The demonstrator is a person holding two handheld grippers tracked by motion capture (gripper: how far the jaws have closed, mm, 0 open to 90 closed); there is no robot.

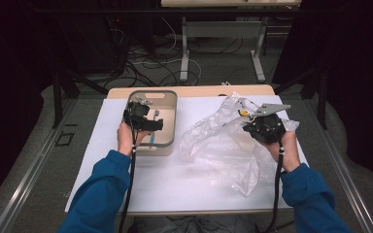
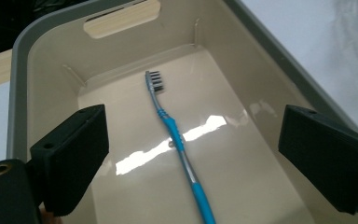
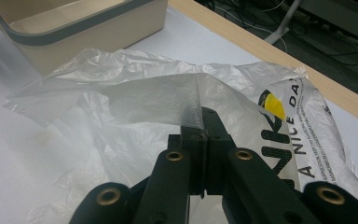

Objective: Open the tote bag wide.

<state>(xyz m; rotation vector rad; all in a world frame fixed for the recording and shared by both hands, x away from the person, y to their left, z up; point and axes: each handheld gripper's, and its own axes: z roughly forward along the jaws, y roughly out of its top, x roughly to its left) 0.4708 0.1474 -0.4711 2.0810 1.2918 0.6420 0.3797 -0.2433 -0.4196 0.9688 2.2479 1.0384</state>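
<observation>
- One toothbrush [image 2: 177,135] lies in the bin [image 1: 171,116] at 9 o'clock, not yet grasped; left gripper [image 2: 193,158] hovers released above it.
- Right gripper [image 3: 204,123] clenched on the plastic bag [image 3: 135,102] at 3 o'clock; bagging remains.

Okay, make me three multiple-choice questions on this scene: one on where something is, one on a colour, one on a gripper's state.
1. Where does the toothbrush lie?
A. in the bin
B. on the plastic bag
C. on the floor

2. What colour is the toothbrush handle?
A. red
B. blue
C. green

3. How does the right gripper stand?
A. wide open over the bin
B. shut on the plastic bag
C. shut on the toothbrush

Answers:
1 A, the left gripper view shows it flat on the bin's floor.
2 B, the handle is blue with a grey neck.
3 B, its jaws pinch a fold of the clear film.
</observation>
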